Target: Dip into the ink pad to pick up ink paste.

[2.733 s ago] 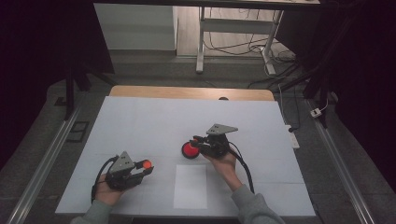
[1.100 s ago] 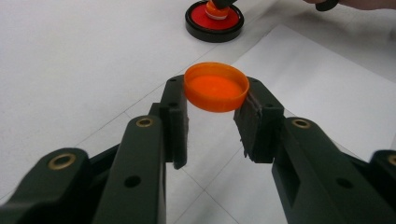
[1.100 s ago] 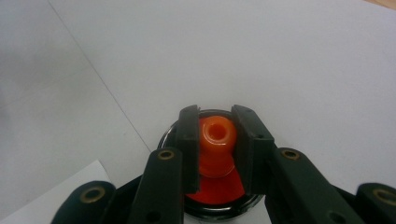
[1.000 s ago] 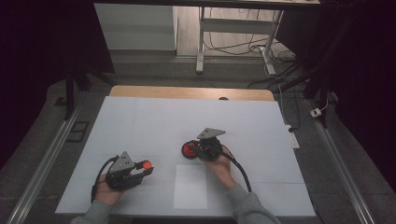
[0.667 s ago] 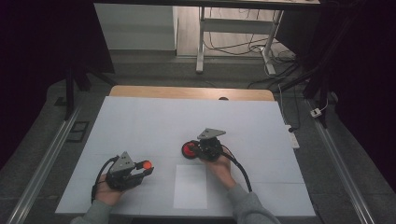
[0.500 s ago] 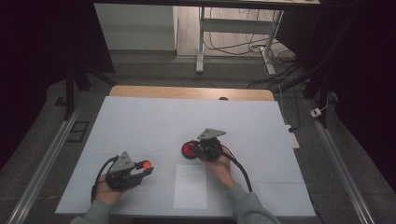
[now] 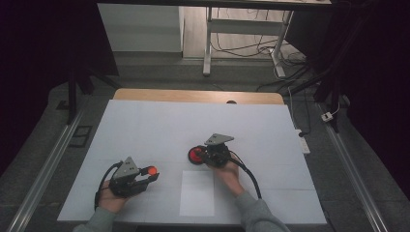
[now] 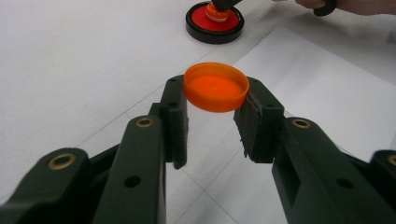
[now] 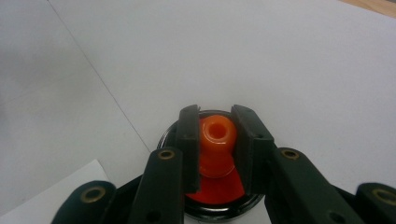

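Since the earliest frame the right claw (image 7: 205, 155) has drawn a little nearer the person and toward the bench's middle, taking the red disc in a black rim (image 7: 197, 154) with it; over the last second hardly anything has shifted, and the left claw (image 7: 145, 176) has stayed where it was. That suggests the repositioning is done and the work is at a holding point, perhaps ready for the cap to be brought over. In the right gripper view the jaws are closed around an orange nozzle-like knob (image 9: 216, 144) that stands on the disc. The left claw clamps an orange cap (image 8: 216, 87), open side up, raised a little above the white bench (image 7: 159, 125), well apart from the disc. Whether the knob is part of the disc or only sits on it I cannot tell; the right jaws hide its base.
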